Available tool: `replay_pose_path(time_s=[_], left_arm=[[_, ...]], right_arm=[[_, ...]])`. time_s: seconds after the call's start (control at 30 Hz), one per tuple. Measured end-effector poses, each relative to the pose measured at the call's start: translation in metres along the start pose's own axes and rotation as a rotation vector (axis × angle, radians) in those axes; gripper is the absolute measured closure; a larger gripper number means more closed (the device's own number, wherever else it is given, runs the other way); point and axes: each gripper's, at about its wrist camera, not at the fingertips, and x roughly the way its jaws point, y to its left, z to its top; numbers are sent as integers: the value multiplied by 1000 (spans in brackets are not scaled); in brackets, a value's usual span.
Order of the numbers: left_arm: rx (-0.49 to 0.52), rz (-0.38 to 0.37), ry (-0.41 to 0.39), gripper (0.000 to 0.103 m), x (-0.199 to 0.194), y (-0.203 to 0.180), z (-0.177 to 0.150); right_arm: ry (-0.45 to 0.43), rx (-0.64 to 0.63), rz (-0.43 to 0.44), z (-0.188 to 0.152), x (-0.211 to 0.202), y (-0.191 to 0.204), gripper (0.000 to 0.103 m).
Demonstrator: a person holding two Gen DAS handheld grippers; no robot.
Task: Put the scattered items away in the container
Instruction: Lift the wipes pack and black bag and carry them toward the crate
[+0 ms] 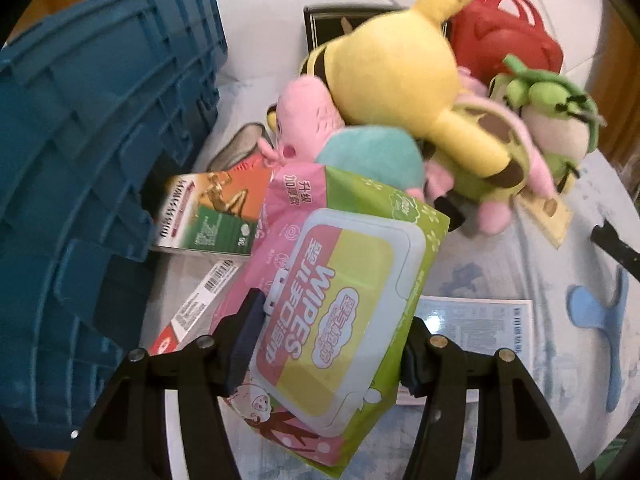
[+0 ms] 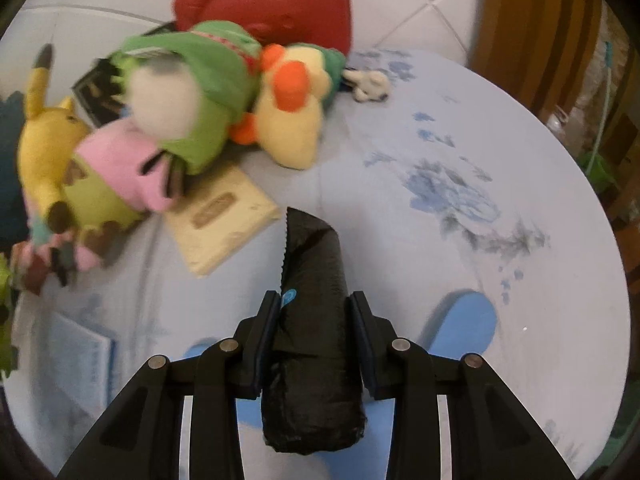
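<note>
My left gripper [image 1: 334,334] is shut on a pink and green pack of wipes [image 1: 340,280], lifted off the table, its pads pressing both sides. The blue crate [image 1: 80,160] stands at the left, close to the pack. My right gripper [image 2: 314,322] is shut on a black roll of bags [image 2: 310,320], held above the table. Scattered plush toys lie beyond: a yellow one [image 1: 404,72], a pink one [image 1: 304,116], a teal one [image 1: 372,156] and a green one [image 2: 192,92]. A yellow and orange plush [image 2: 292,112] lies beside a red bag [image 2: 272,0].
Small boxes [image 1: 208,208] and a flat carton [image 1: 200,312] lie by the crate. A cream card [image 2: 224,220], a black box [image 1: 324,24], a printed leaflet [image 1: 476,320] and a small white toy [image 2: 370,84] rest on the round blue-patterned table [image 2: 480,200]. Wooden furniture [image 2: 540,32] stands at the right.
</note>
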Motion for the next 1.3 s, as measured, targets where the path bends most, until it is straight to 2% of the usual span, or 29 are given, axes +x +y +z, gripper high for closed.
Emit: replay_pose_path(time_s=[0.23, 0.47, 0.7, 1.07, 1.23, 1.3], left_arm=[[-21, -12, -69, 45, -69, -3, -30], [-54, -4, -136, 45, -107, 2, -30], [-78, 23, -191, 45, -138, 14, -27], [-132, 59, -309, 45, -195, 68, -13], [-158, 99, -396, 45, -232, 113, 0], [-176, 78, -428, 45, -247, 135, 5]], right_arm=[[-49, -31, 84, -1, -31, 32, 68], [-126, -108, 186, 6, -69, 75, 68], [-188, -221, 296, 22, -96, 136, 68], [-264, -378, 436, 38, -135, 246, 68], [-321, -458, 512, 47, -167, 309, 68], [-350, -502, 544, 49, -183, 341, 68]])
